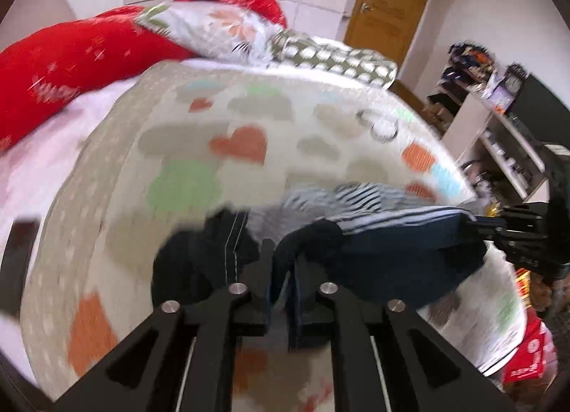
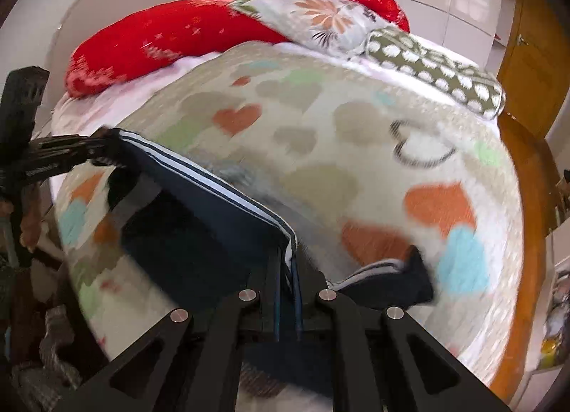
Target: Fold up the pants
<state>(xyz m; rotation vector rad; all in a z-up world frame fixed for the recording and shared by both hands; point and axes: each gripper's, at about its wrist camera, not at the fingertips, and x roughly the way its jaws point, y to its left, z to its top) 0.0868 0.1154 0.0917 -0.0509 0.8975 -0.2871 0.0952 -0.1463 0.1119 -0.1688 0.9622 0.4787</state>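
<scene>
My left gripper (image 1: 281, 269) pinches a fold of the navy striped pants (image 1: 399, 251) at lower centre of its view, and my right gripper (image 2: 288, 269) clamps the other end of the same edge, white side stripes running up to the left. The pants hang stretched between them above the heart-patterned blanket (image 2: 320, 148); red pillows (image 2: 171, 41) lie in the upper left.
</scene>
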